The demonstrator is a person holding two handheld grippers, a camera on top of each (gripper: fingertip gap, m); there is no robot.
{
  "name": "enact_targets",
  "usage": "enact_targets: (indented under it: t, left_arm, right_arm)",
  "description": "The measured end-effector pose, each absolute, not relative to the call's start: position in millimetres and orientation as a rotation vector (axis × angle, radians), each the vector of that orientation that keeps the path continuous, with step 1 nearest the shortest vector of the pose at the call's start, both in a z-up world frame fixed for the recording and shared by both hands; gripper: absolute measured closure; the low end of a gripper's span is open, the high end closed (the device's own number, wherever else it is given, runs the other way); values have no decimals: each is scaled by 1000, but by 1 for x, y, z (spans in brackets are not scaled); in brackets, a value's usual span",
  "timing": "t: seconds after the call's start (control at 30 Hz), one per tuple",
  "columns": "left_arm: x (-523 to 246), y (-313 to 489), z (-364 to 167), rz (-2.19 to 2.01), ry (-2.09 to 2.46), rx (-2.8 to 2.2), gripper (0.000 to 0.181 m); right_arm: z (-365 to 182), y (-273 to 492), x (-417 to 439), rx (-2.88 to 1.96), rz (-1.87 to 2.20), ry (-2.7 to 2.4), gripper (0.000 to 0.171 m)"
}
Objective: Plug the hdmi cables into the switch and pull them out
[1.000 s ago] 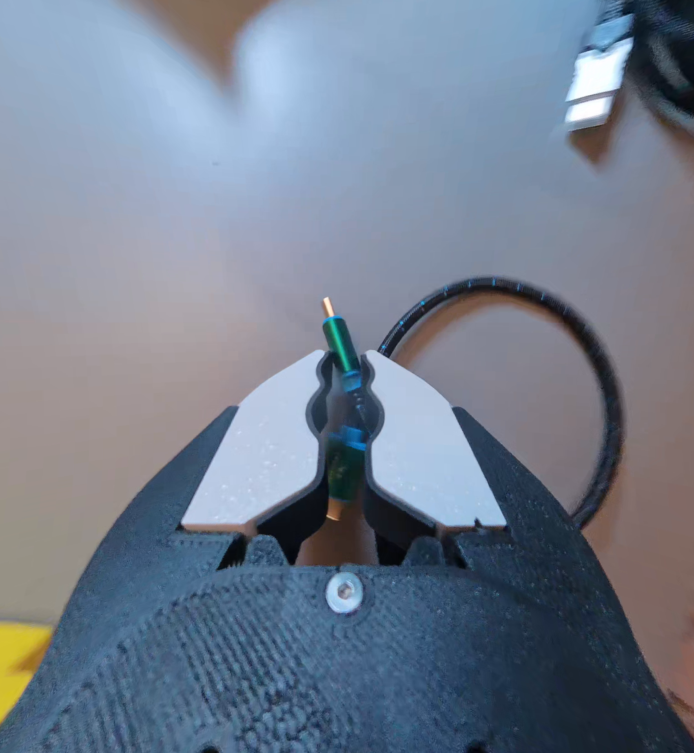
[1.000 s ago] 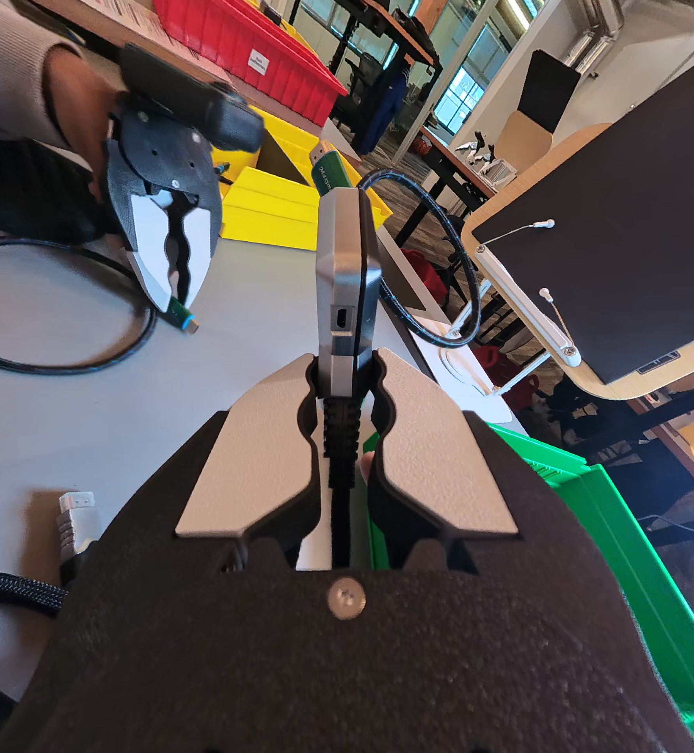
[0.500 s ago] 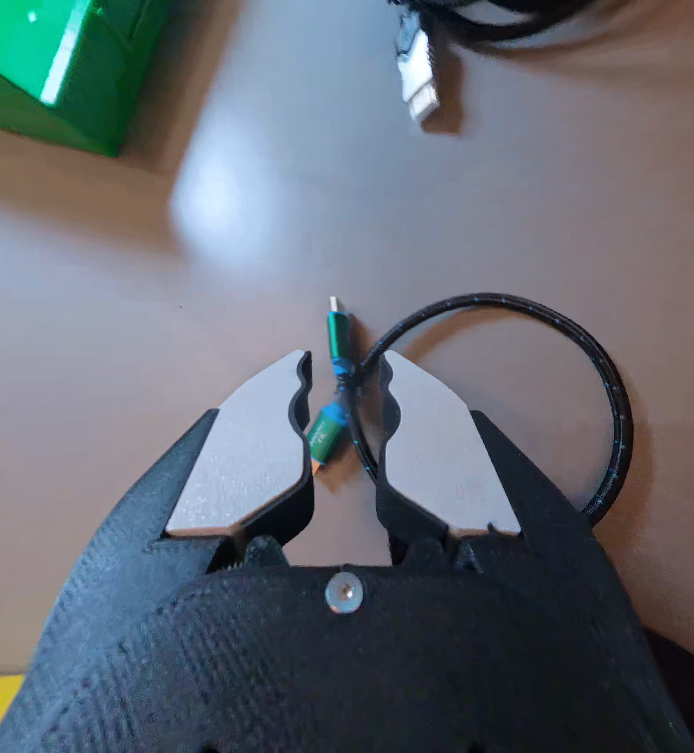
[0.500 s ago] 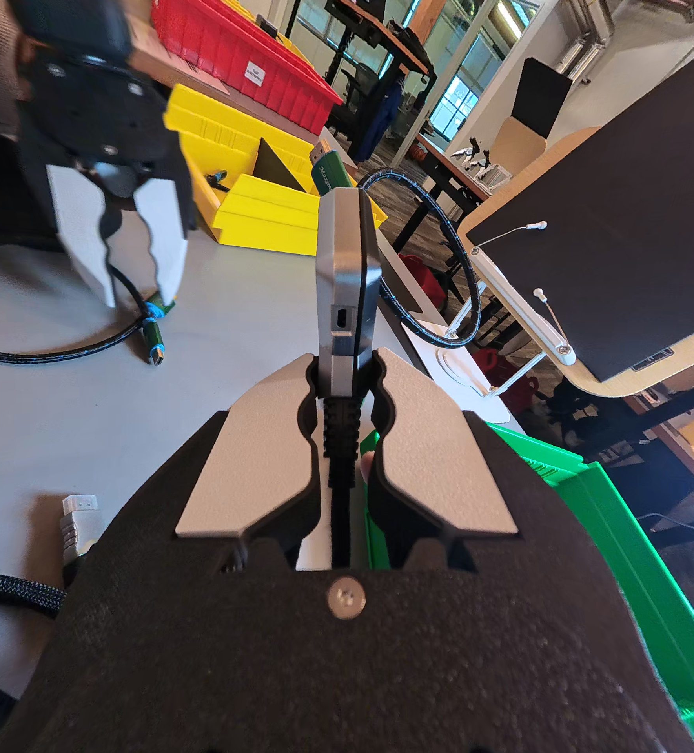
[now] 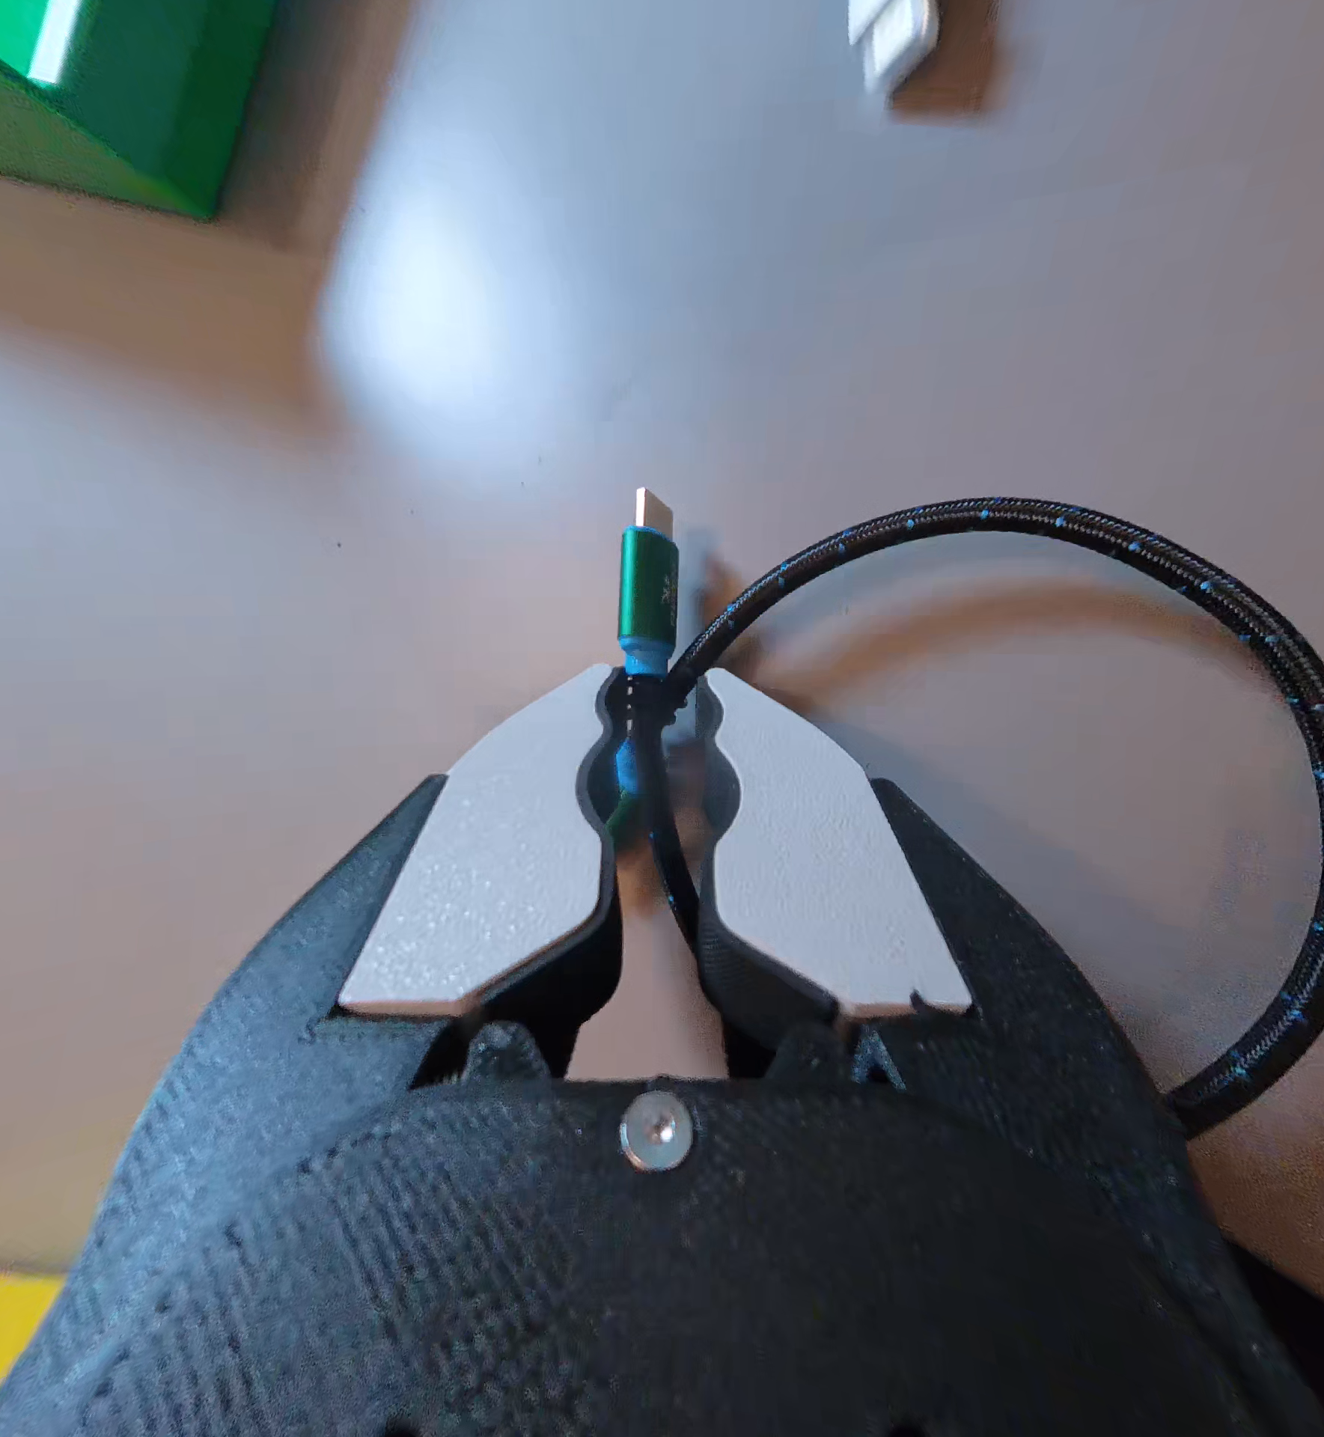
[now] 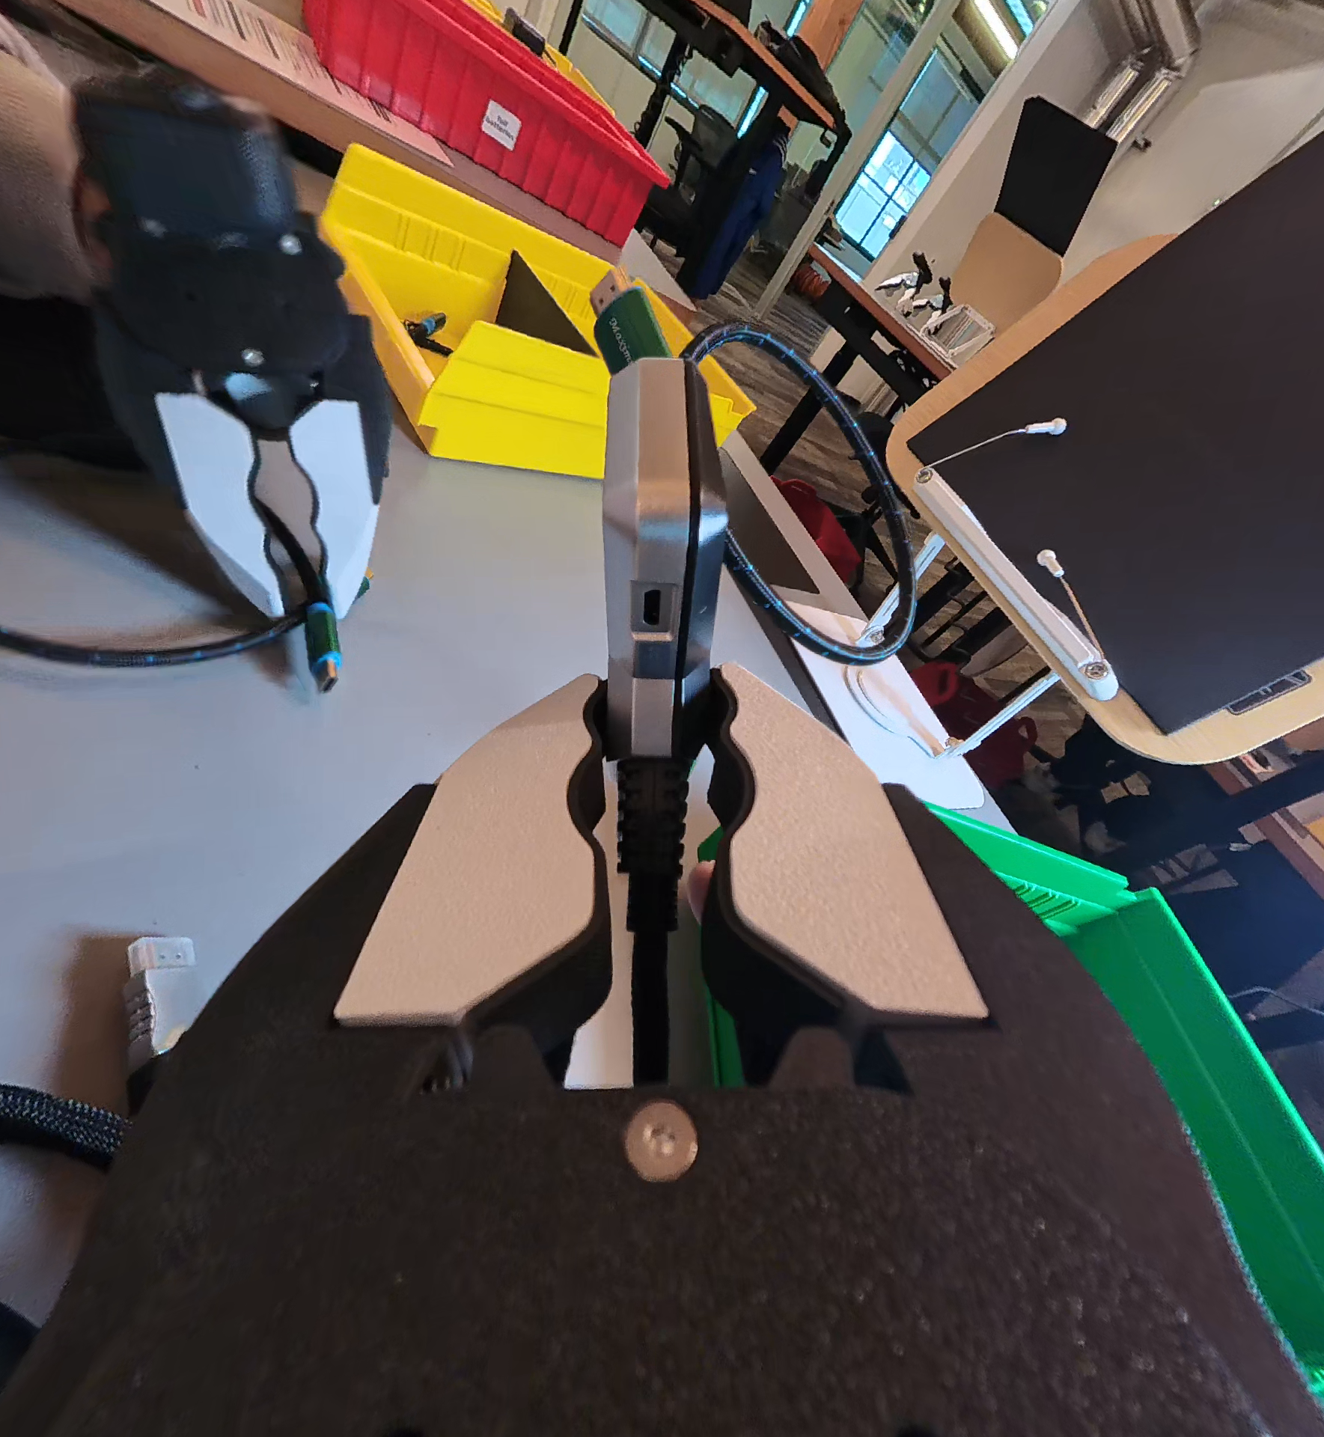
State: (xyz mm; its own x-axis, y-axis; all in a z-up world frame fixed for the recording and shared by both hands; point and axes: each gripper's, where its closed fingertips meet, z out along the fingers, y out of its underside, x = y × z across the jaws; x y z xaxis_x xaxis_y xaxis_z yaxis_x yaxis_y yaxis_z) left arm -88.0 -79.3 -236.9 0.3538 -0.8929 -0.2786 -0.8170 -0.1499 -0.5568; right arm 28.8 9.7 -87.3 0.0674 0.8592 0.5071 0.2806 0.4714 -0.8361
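Left gripper (image 5: 655,684), closed on a black braided cable (image 5: 1218,622) just behind its green connector (image 5: 647,595), which points forward over the grey table (image 5: 254,622); the cable loops to the right and back beneath the gripper body. Seen from the right wrist, the same gripper (image 6: 308,599) is at the table's far left with the connector (image 6: 324,638) tilted down just above the surface. Right gripper (image 6: 662,715), clamped on the lower end of the grey switch (image 6: 655,529), held upright and edge-on above the table's right edge; a ribbed black lead (image 6: 651,847) runs back between the jaws. A second green connector (image 6: 627,323) shows at the switch's top, with a braided loop (image 6: 876,482) hanging to its right.

White plug (image 6: 157,987) on a braided cable, lying on the near left part of the surface. Green bin (image 6: 1187,1050), beside the near right edge; contents not visible. Yellow bins (image 6: 518,404) at the far edge, one holding a small dark cable end (image 6: 425,326). Red bin (image 6: 480,93) beyond them, bearing a white label; contents not visible.
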Motion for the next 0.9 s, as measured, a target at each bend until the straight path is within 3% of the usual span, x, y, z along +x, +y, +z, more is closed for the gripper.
enact_targets:
  t: [0.37, 0.9]
  left_arm:
    - [-73, -93, -154, -1062, 1076, -1909, 173]
    - [-72, -92, -209, -1110, 1064, -2136, 175]
  right_arm:
    - [-113, -4, 17, -891, 358, -1655, 148]
    - [-124, 4, 12, -944, 312, -1654, 148]
